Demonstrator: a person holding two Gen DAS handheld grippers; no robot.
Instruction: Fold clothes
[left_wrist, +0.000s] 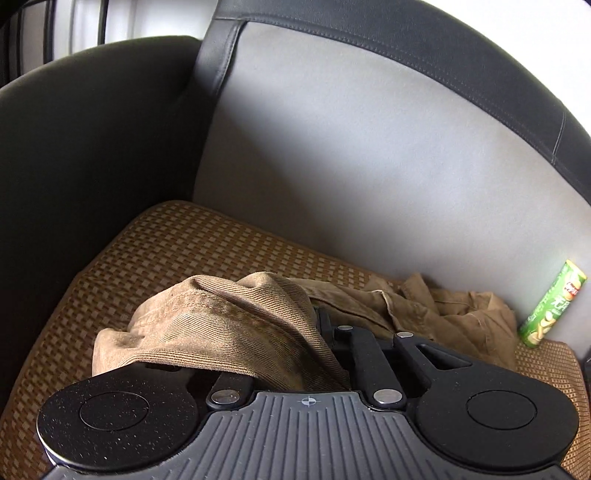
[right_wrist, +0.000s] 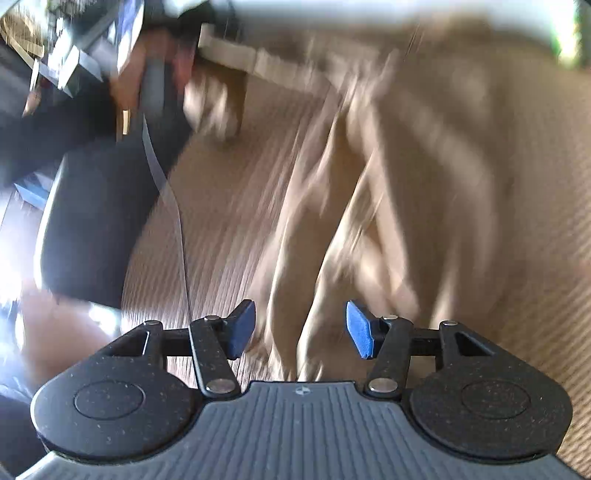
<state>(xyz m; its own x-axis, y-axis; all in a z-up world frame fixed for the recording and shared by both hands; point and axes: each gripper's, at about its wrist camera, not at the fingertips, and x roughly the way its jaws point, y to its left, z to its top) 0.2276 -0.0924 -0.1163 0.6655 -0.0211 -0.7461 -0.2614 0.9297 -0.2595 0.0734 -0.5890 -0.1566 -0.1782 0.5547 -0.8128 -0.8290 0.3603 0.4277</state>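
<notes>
Tan trousers (left_wrist: 236, 325) sit bunched mid-sofa seat mat (left_wrist: 147, 243). Left hand-held gripper (left_wrist: 317, 328) looks clamped on cloth, right hand-held gripper (right_wrist: 301, 328) gapes wide. I'd pinch the waistband, then pull flat.

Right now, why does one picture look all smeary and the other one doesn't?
Right wrist view: the tan clothes and woven mat are streaked with motion blur, while the open right gripper looks sharp. Left wrist view: crisp, the tan clothes draped over the left gripper, the sofa back bent by the fisheye lens.
</notes>
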